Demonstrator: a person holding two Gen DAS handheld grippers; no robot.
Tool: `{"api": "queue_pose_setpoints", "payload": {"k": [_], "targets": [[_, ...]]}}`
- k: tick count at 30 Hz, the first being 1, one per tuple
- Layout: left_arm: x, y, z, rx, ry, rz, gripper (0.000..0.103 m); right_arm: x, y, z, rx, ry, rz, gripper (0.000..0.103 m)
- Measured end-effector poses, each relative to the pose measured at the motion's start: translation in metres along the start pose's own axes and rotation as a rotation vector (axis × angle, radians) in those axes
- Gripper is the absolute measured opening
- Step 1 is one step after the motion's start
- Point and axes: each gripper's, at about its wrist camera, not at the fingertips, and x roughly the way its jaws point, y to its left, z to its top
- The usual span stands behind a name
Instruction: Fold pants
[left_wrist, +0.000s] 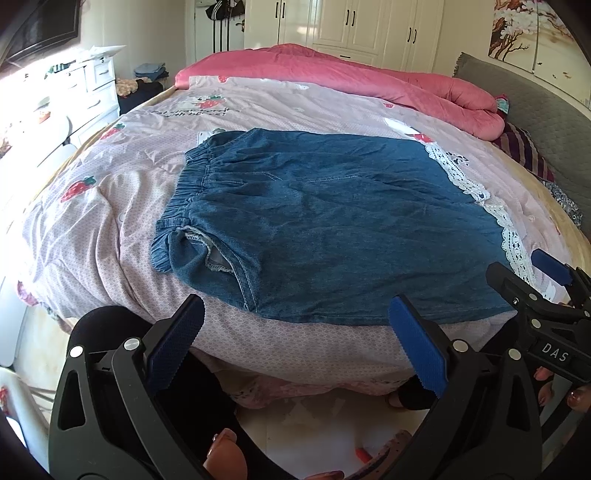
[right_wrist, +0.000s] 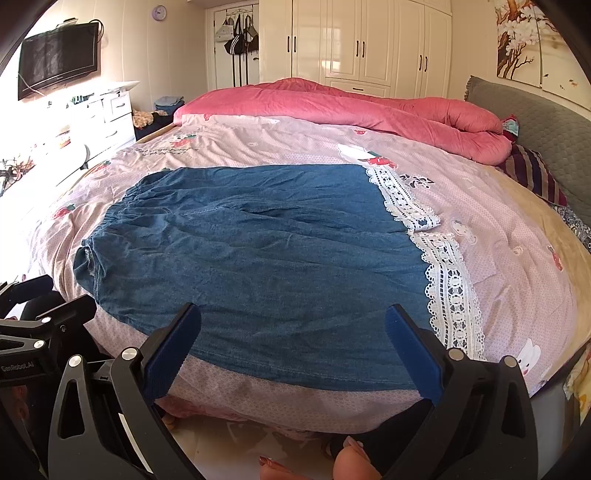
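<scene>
A: Where do the pants (left_wrist: 325, 221) lie?

B: Flat on the bedspread (left_wrist: 92, 229), elastic waistband (left_wrist: 188, 192) at the left, lace hems (right_wrist: 443, 273) at the right, near edge just ahead of both tools.

A: And the 2 grippers?

B: Left gripper (left_wrist: 295, 347) and right gripper (right_wrist: 291, 350) both hang spread wide, holding nothing, short of the cloth.

A: Best approach?

B: I'd pinch waistband and hem corners together, lifting evenly so the denim doesn't bunch.

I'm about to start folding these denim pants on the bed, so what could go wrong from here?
The denim pants lie close to the bed's near edge; a tug could slide them off. The lace hem might snag on a ribbed finger pad. A grab could also pinch the loose bedcover underneath.
</scene>
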Motion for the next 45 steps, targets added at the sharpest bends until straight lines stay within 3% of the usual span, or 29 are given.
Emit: {"api": "queue_pose_setpoints", "payload": {"k": [45], "targets": [[0.0025,0.0003,-0.0017,-0.001,0.006,0.002,0.094,0.0041,0.0032,-0.0025,0.002,0.005,0.007,0.099]]}}
